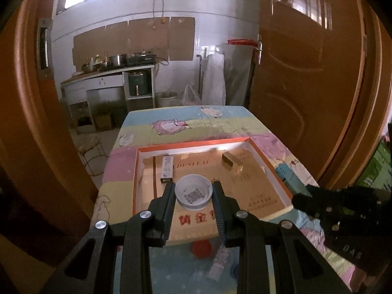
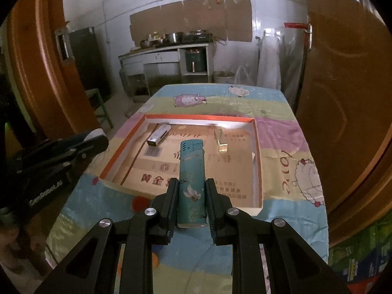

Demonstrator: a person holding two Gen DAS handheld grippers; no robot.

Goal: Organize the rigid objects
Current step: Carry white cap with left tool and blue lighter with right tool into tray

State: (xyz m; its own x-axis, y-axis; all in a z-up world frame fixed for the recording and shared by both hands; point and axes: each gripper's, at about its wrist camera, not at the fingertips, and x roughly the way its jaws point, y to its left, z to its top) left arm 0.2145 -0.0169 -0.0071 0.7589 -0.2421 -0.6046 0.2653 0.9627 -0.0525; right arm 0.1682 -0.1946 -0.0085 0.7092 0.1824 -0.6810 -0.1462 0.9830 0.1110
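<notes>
Rigid objects are gathered around a shallow cardboard box lid (image 1: 267, 164) with an orange rim, which lies open side up on the counter (image 2: 276, 112) under a pastel sheep-print cloth. The lid takes up the middle of the counter, with its near edge just ahead of both claws.

The left claw (image 1: 193, 191) is clenched on a white round cap (image 1: 193, 192), held open side up with a printed code visible inside; the cap hangs over the near-middle part of the lid. The right claw (image 2: 191, 191) grips a teal lighter (image 2: 191, 171) decorated with a white bird. The lighter points away along the fingers, its head over the lid's near half.

Inside the lid, a white and silver oblong box (image 1: 167, 169) lies at the far left, lengthwise towards the far wall. A small gold block (image 1: 231, 162) rests at the far right, well apart from the oblong box.

On the cloth near the lid's near edge, under the left claw, sit a red round piece (image 1: 201, 248) and a clear plastic item (image 1: 218, 264); what each one is cannot be told. In the left wrist view the right claw shows as a dark shape at the right edge, beside the lid's near right corner.
</notes>
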